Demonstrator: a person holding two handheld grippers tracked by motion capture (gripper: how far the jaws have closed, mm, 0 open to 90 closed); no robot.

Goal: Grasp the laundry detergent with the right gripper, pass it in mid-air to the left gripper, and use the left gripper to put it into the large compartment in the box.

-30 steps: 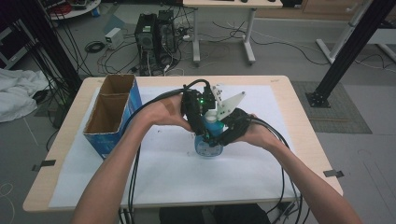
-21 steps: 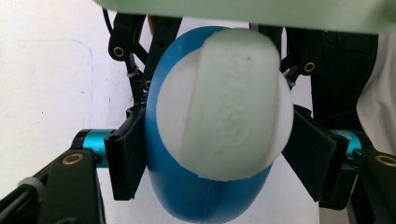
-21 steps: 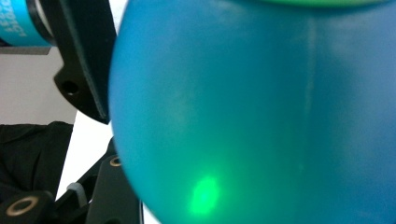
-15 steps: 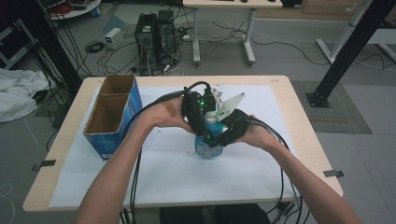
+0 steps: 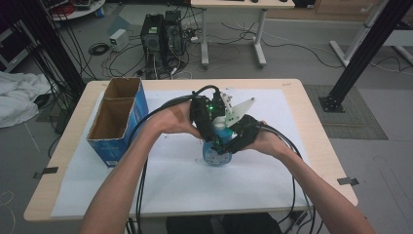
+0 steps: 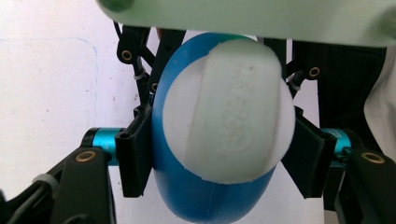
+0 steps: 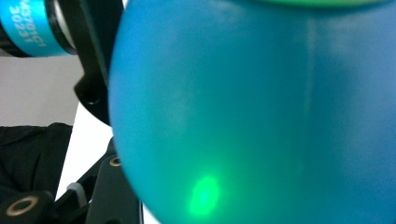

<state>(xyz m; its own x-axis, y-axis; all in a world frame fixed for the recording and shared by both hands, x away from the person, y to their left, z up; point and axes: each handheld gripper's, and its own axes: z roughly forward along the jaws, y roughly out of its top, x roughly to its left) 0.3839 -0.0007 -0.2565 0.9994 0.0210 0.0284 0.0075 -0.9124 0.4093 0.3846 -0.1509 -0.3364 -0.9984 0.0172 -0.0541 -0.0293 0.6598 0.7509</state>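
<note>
Holding a blue bottle with a white cap above the bench, I see my left tongs, which have just been closing, pinching the cap; my right tongs clamp its blue body.

The bottle stands between the left gripper's jaws, which have just been closing and now touch its two sides. The right gripper holds it lower down, from the right. The box stands well left of both, on the table.
</note>
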